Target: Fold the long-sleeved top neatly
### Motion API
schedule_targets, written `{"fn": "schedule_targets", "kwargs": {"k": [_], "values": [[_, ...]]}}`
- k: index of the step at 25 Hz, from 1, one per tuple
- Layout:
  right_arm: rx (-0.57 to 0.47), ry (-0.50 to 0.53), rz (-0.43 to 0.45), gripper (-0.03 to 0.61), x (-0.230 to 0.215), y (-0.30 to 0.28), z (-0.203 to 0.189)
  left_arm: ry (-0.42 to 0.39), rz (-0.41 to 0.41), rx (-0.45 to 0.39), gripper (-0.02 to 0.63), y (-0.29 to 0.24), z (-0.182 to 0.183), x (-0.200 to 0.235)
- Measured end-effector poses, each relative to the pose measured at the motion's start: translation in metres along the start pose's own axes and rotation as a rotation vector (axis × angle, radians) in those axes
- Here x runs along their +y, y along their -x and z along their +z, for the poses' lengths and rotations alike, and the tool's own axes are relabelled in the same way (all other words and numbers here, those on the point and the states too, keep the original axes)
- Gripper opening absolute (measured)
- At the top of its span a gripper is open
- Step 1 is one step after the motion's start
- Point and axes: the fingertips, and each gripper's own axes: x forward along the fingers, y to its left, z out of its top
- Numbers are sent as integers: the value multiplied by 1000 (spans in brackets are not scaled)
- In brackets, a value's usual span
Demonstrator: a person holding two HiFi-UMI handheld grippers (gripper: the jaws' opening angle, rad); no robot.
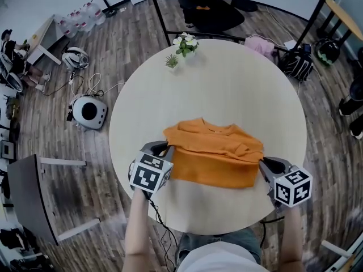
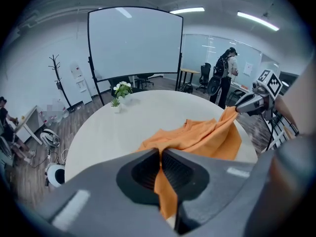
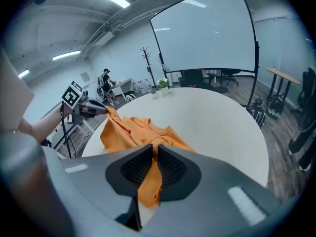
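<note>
Head view, left gripper (image 1: 168, 148) and right gripper (image 1: 262, 162) fingers pinching orange top (image 1: 212, 152), tips hidden.

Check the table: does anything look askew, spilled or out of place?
Nothing spilled or damaged. The orange top bunches into wrinkles near the right hand-held gripper, while its side at the left hand-held gripper lies flatter. Both grip its edges.

The top (image 1: 215, 154) is plain orange. The round surface (image 1: 227, 78) is pale cream. The left claw (image 1: 165, 148) and the right claw (image 1: 264, 162) are grey, with black and white squares on their cubes. At 12 o'clock the flowers (image 1: 186, 41) are white with green leaves.
</note>
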Motion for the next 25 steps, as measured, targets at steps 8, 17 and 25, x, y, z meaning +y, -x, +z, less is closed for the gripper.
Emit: {"fn": "schedule_targets", "kwargs": {"k": [8, 17, 25], "values": [[-22, -128, -24, 75, -37, -37, 20, 152, -55, 20, 20, -55, 13, 25], [-11, -168, -110, 54, -79, -78, 27, 320, -72, 34, 21, -111, 15, 47], [80, -127, -109, 38, -82, -109, 11, 477, -75, -12, 32, -135, 15, 62]]}}
